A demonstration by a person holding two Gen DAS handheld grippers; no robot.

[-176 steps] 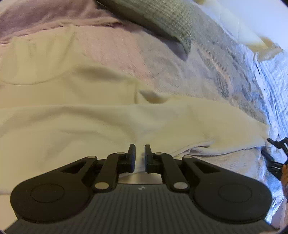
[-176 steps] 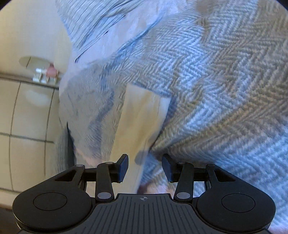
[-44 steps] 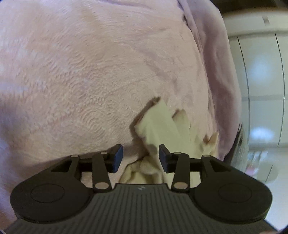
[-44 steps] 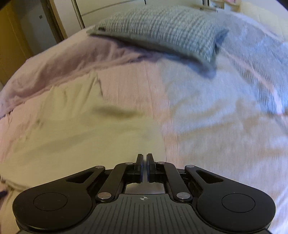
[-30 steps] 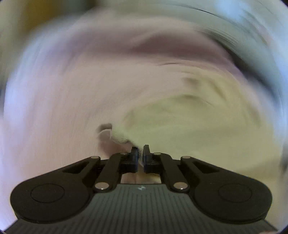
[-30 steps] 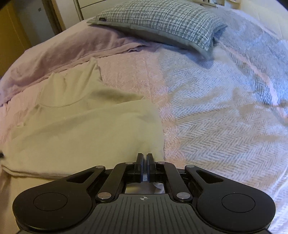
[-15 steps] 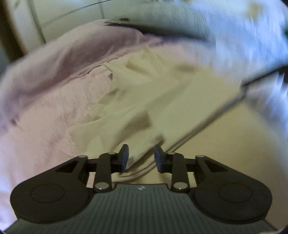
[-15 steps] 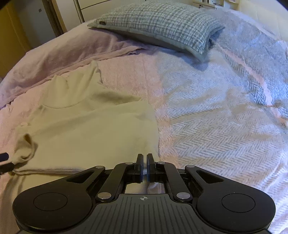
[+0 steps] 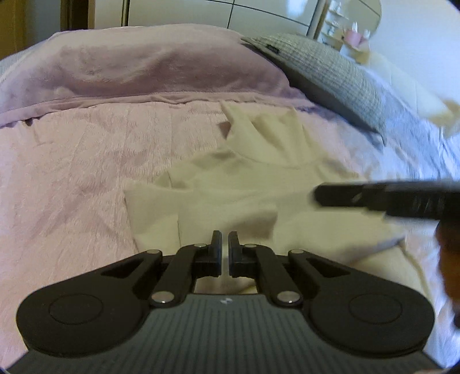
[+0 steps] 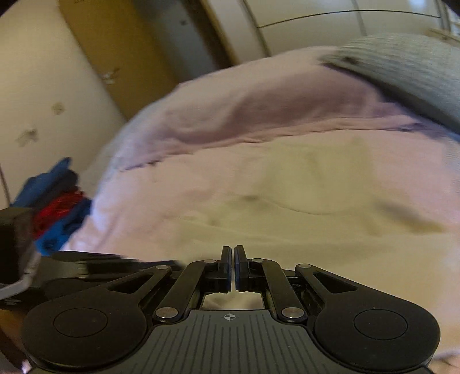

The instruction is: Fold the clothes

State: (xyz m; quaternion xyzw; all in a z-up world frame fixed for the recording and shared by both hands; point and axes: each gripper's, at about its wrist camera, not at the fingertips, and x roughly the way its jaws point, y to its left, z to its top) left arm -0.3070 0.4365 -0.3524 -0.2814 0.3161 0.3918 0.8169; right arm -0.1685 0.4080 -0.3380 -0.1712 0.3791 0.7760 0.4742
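A cream turtleneck top (image 9: 258, 184) lies on the pink bedspread (image 9: 72, 178), its sleeves folded in over the body and its collar pointing to the pillows. My left gripper (image 9: 225, 238) is shut over the near fold of the top; no cloth shows between its jaws. My right gripper (image 10: 233, 253) is shut, its jaws pressed together over the top (image 10: 302, 207), and it crosses the left wrist view as a blurred black bar (image 9: 388, 198) on the right. Whether either holds cloth is hidden.
A lilac blanket (image 9: 143, 66) and a grey knit pillow (image 9: 325, 72) lie at the head of the bed. A pile of blue and red clothes (image 10: 54, 207) sits at the bed's left edge. Wardrobe doors (image 10: 316, 26) stand behind.
My left gripper has shut from open and now faces the folded top squarely. My right gripper stayed shut and swung left over the top, into the left wrist view.
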